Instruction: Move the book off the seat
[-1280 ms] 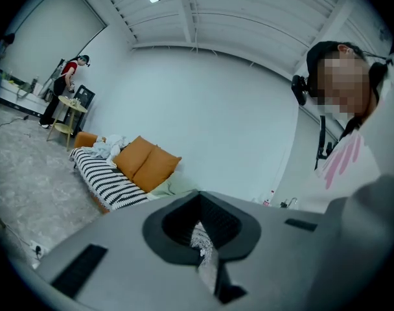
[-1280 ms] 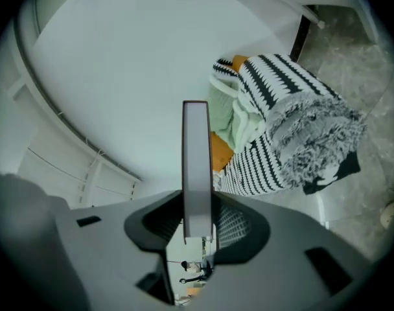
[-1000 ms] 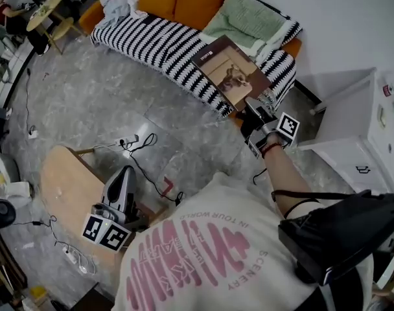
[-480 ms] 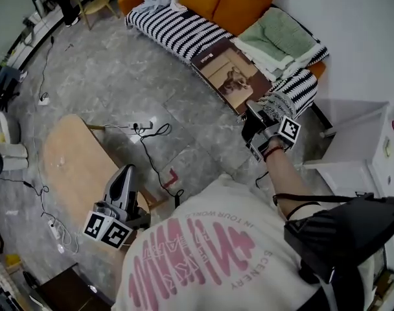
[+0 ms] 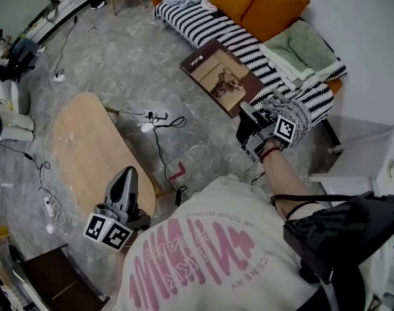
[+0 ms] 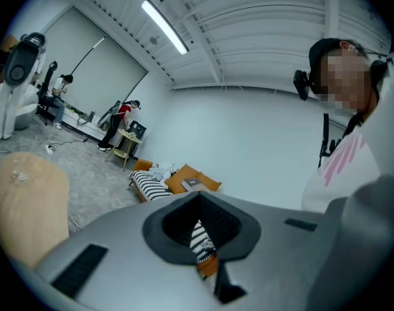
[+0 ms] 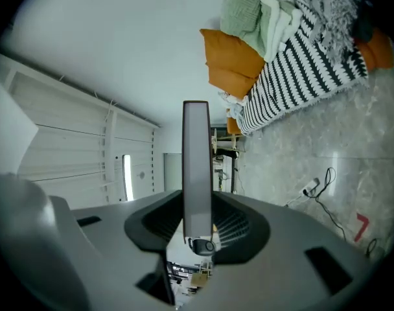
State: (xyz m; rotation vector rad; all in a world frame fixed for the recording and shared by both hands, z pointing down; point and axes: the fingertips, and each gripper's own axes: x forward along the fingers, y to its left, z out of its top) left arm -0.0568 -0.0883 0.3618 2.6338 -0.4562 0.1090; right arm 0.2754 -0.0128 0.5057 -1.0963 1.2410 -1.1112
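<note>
A brown hardcover book (image 5: 220, 75) hangs tilted in the air, over the grey floor just in front of the sofa's striped seat (image 5: 213, 24). My right gripper (image 5: 244, 114) is shut on the book's near corner. In the right gripper view the book's edge (image 7: 197, 161) rises as a grey slab clamped between the jaws of the right gripper (image 7: 198, 229). My left gripper (image 5: 126, 175) is low at the left, over the near end of a wooden table, shut with nothing in it. The left gripper (image 6: 201, 203) points toward the distant sofa (image 6: 159, 181).
An oval wooden table (image 5: 87, 148) stands at the left. Cables and a power strip (image 5: 155, 116) lie on the floor between table and sofa. Orange cushions (image 5: 268, 5) and a folded green blanket (image 5: 301, 50) sit on the sofa. A white cabinet (image 5: 372, 148) is at the right.
The book has come away from the striped seat and now hangs over the floor, still in my right gripper. Both hands and the view have swung leftward; the left gripper stays shut.
</note>
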